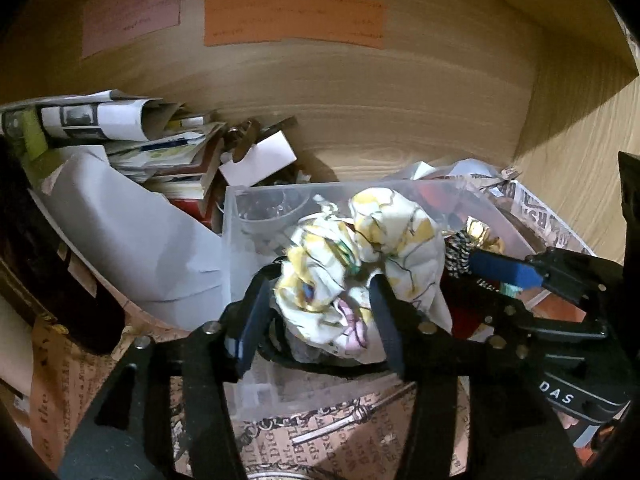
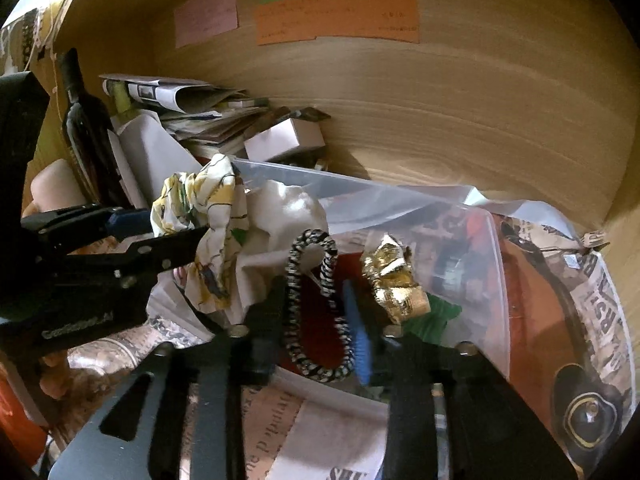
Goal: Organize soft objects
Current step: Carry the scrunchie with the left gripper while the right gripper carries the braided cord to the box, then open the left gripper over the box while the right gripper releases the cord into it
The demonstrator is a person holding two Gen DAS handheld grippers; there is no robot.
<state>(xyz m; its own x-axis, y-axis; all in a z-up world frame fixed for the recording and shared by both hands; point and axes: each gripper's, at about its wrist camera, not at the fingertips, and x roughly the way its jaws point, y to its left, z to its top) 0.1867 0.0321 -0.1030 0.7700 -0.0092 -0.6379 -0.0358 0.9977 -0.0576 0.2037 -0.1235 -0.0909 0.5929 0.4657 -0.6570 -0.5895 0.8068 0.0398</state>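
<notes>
My left gripper (image 1: 320, 312) is shut on a white and yellow floral scrunchie (image 1: 360, 248) and holds it over a clear plastic box (image 1: 240, 216). It also shows in the right wrist view (image 2: 176, 232), with the scrunchie (image 2: 208, 208) at the box's left corner. My right gripper (image 2: 316, 320) is shut on a black and white striped hair tie (image 2: 312, 304) over the same box (image 2: 480, 264). A gold scrunchie (image 2: 396, 284) lies in the box just right of it. The right gripper shows at the right of the left wrist view (image 1: 480, 268).
A dark bottle (image 2: 84, 128) stands at the left. A pile of papers and books (image 1: 132, 136) and a small white box (image 1: 260, 158) lie behind the plastic box. Printed paper (image 1: 320, 432) lines the shelf floor. Wooden walls (image 1: 360, 100) close the back and right.
</notes>
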